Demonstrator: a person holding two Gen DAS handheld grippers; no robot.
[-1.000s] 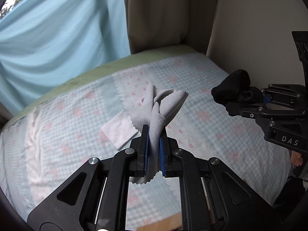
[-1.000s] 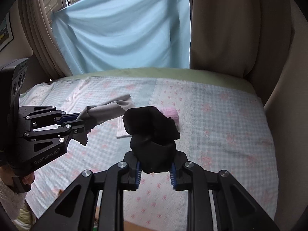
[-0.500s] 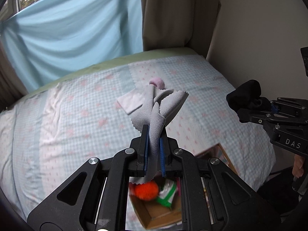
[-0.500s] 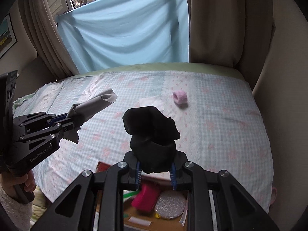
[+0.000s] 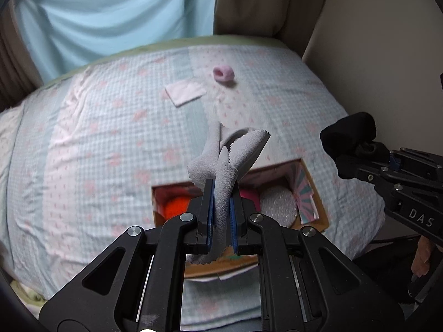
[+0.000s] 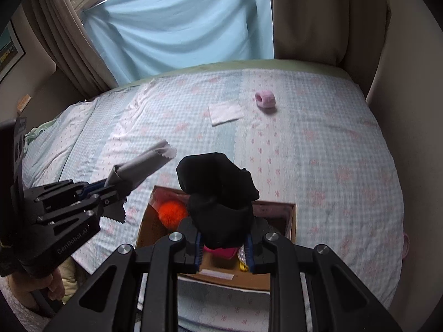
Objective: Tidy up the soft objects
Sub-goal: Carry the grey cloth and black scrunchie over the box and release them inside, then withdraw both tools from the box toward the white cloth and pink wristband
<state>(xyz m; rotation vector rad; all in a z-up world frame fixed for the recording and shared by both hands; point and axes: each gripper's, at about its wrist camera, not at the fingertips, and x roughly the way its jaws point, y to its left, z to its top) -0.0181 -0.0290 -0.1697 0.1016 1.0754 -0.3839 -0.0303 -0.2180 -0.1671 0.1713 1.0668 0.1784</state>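
My left gripper (image 5: 221,215) is shut on a grey cloth (image 5: 224,160) with zigzag edges, held above a cardboard box (image 5: 318,204) on the bed. My right gripper (image 6: 223,246) is shut on a black sock (image 6: 218,193), also above the box (image 6: 288,213). Each gripper shows in the other's view: the right one (image 5: 368,163) with the black sock (image 5: 349,135), the left one (image 6: 108,191) with the grey cloth (image 6: 144,163). The box holds an orange pompom (image 6: 171,213), a pink item and a silvery disc (image 5: 277,204). A pink scrunchie (image 6: 265,99) and a folded white cloth (image 6: 225,112) lie further back on the bed.
The bed (image 6: 332,152) has a pale blue checked cover with pink flowers. A blue curtain (image 6: 180,27) and beige drapes (image 6: 318,13) hang behind it. A wall (image 5: 373,41) stands at the right. The bed's edge is near me, below the box.
Both grippers have pulled back and up from the bed's middle with their cloths. The cardboard box has come into view beneath them; the scrunchie and white cloth now lie farther away.
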